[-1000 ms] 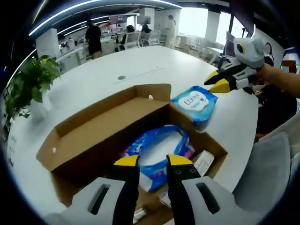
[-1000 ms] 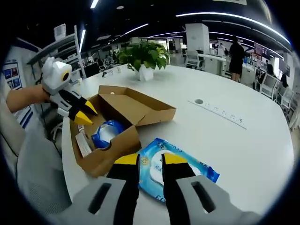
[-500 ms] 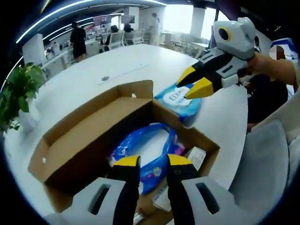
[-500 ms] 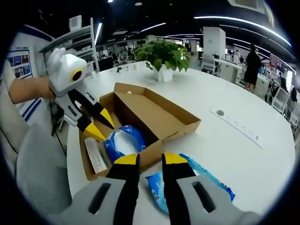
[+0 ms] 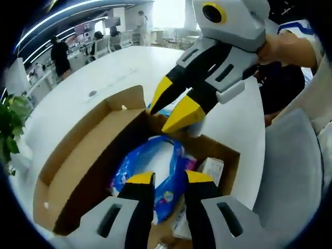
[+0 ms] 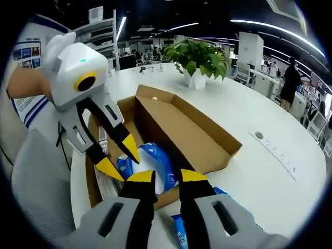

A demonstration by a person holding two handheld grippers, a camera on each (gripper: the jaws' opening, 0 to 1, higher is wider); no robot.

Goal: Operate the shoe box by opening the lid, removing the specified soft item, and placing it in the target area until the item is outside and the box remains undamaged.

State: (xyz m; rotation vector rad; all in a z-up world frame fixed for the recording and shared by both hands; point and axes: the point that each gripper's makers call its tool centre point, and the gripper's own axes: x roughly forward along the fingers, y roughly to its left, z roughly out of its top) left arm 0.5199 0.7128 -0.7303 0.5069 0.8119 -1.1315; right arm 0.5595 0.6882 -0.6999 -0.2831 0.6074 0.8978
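White and curved, the desk (image 6: 270, 171) stands in an open office, with a potted plant (image 6: 199, 59) near its far edge in the right gripper view and a round cable port (image 6: 259, 135) set into its top. On it, near the edge closest to us, sits the shoe box (image 5: 83, 155), a brown cardboard one with its lid (image 6: 181, 124) folded back and lying open. Inside the box we see a blue plastic bag (image 5: 155, 168) with something white in it, and beside that a small white carton (image 5: 210, 170) at the box's end wall.

Our left gripper (image 5: 169, 180) hangs above the box, its yellow-tipped jaws set a little apart with the blue bag below them and nothing between them. Our right gripper (image 6: 161, 177) is above the near wall of the box, jaws likewise slightly apart and holding nothing. In the left gripper view the right one looms large from the upper right, its tips parted over the far wall of the box.

A blue wet-wipes pack (image 6: 184, 233) lies on the desk outside the box, just beside its wall; in the right gripper view it shows between and beneath our own jaws. In the left gripper view only a sliver of it shows behind the other gripper's tips.

People (image 5: 60, 52) stand among the chairs in the background.
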